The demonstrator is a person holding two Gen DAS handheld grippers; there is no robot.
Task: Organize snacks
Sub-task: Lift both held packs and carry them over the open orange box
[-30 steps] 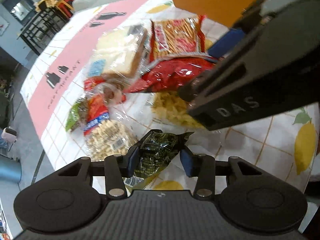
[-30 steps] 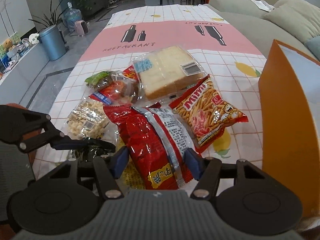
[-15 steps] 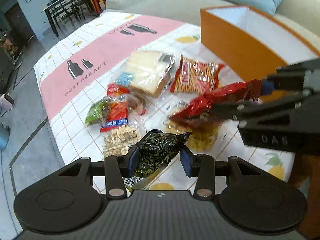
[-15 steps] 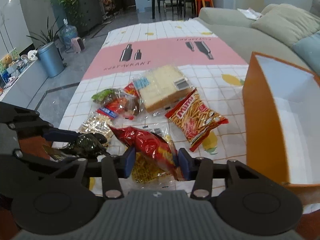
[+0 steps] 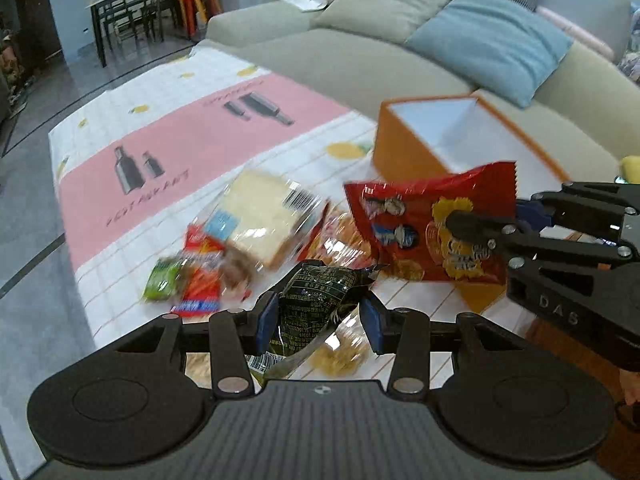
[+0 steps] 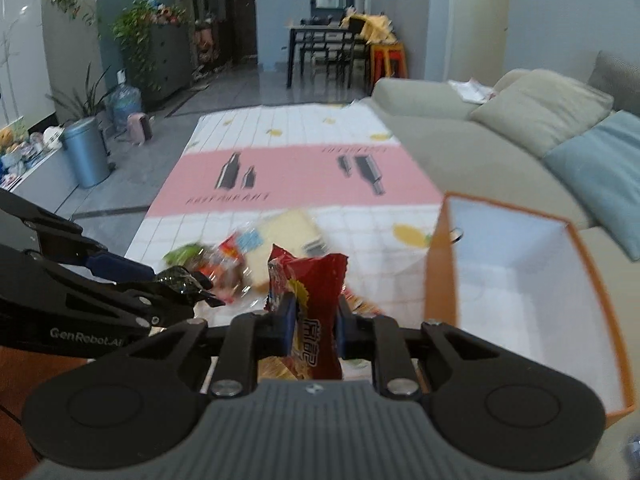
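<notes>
My left gripper [image 5: 318, 318] is shut on a dark green snack packet [image 5: 316, 300] and holds it above the table. My right gripper [image 6: 312, 330] is shut on a red chip bag [image 6: 316, 300], lifted upright beside the open orange box [image 6: 516, 280]. In the left wrist view the red chip bag [image 5: 424, 224] hangs in front of the orange box [image 5: 404, 152], with the right gripper [image 5: 480, 224] clamped on it. The left gripper [image 6: 188, 288] also shows at the left of the right wrist view.
A bread pack [image 5: 264, 216], a red and blue packet [image 5: 200, 280], a green packet [image 5: 164, 278] and clear bags of snacks [image 5: 340, 352] lie on the pink and white tablecloth [image 5: 180, 148]. A sofa with cushions [image 5: 488, 44] lies behind the box.
Both grippers have risen and tilted up with their packets. The red chip bag has swung upright, closer to the orange box.
</notes>
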